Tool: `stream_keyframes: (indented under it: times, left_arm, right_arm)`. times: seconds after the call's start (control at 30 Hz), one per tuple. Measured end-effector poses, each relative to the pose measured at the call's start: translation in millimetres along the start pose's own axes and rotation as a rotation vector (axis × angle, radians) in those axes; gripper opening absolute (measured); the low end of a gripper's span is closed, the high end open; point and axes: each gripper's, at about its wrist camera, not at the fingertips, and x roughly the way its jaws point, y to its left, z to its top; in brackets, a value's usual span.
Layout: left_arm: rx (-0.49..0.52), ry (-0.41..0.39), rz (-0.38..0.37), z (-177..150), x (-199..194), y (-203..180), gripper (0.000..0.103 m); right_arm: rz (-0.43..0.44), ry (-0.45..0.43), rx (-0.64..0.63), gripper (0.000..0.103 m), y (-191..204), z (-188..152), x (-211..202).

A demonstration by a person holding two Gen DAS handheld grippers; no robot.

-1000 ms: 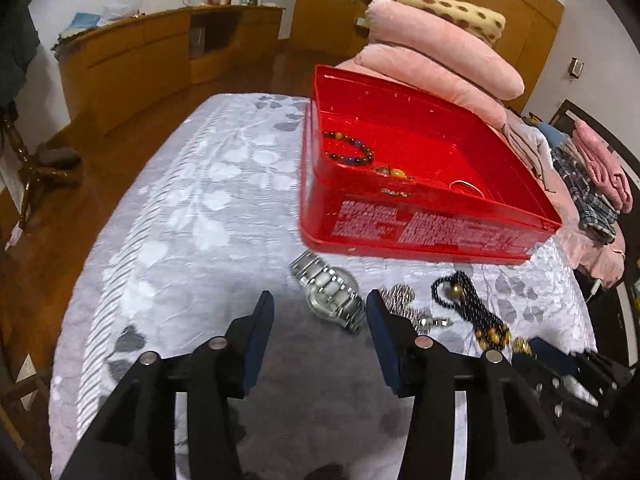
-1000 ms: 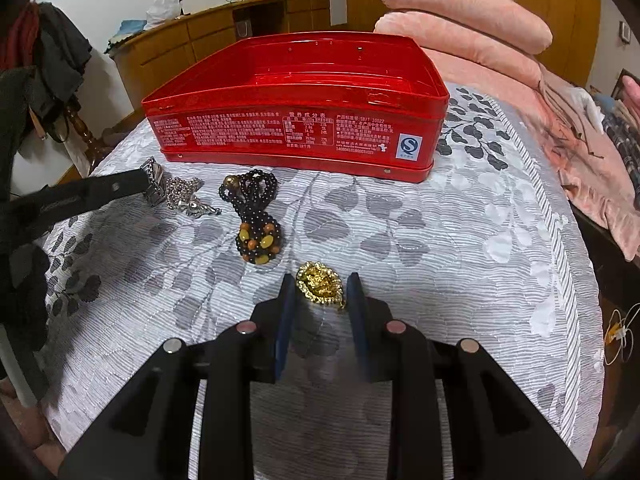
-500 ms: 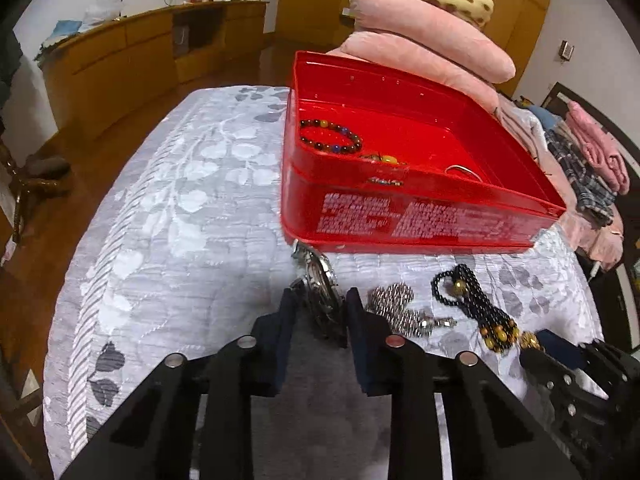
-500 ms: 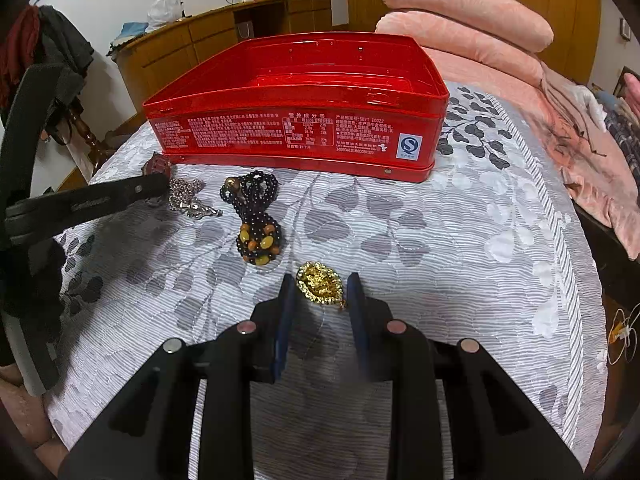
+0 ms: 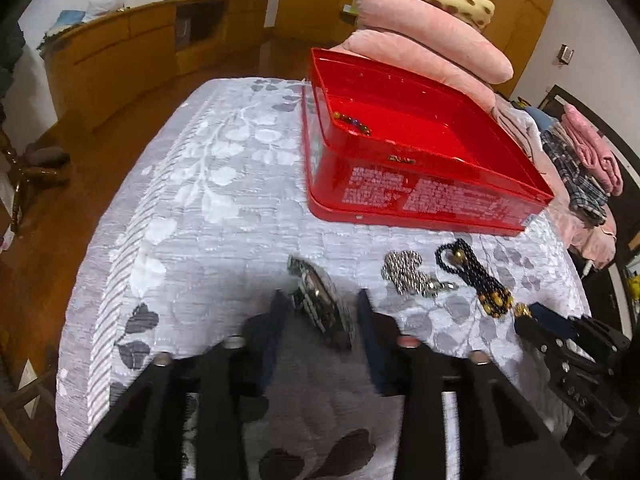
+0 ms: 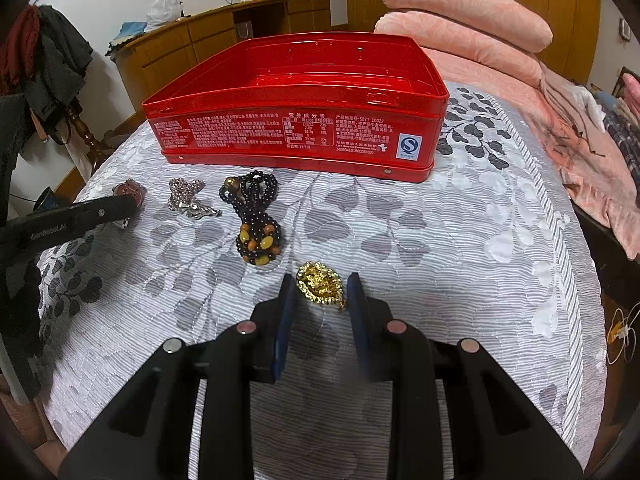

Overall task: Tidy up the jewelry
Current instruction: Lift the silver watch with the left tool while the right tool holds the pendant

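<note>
Between the just-reopened fingers of the left gripper [image 5: 322, 306], touching neither, lies the watch [image 5: 320, 300].

I see the red tin [image 6: 296, 120] open at the far side of the patterned bedspread, a beaded bracelet [image 5: 354, 122] lying in its far left corner. Near the tin's front wall, left to right: a steel watch [image 5: 322, 300] tilted on edge, a silver chain [image 6: 188, 198] in a heap, a black bead necklace [image 6: 254, 220] with amber beads, and nearest, a gold pendant [image 6: 320, 284].
</note>
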Motion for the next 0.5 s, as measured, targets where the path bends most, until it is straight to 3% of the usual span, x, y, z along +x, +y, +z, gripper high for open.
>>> stream_keyframes:
  times: [0.2,0.23,0.27,0.33,0.5]
  left_arm:
    - [0.005,-0.003,0.027,3.2,8.8,-4.6,0.051]
    - [0.011,-0.012,0.041,1.6,8.8,-7.1,0.049]
    - [0.013,-0.019,0.059,-0.2,8.6,-8.7,0.039]
    - [0.014,-0.041,0.087,-3.9,6.9,-10.0,0.030]
    - [-0.006,-0.051,0.037,-10.6,-2.1,-10.1,0.025]
  right_arm:
    - [0.001,0.001,0.002,0.027,-0.6,0.6,0.2]
    - [0.001,0.000,0.003,0.027,-0.4,0.6,0.4]
    - [0.000,0.001,0.002,0.027,-0.4,0.8,0.4]
    - [-0.007,0.000,-0.003,0.027,0.7,0.5,0.3]
    - [-0.023,-0.001,-0.002,0.025,4.9,-0.6,-2.0]
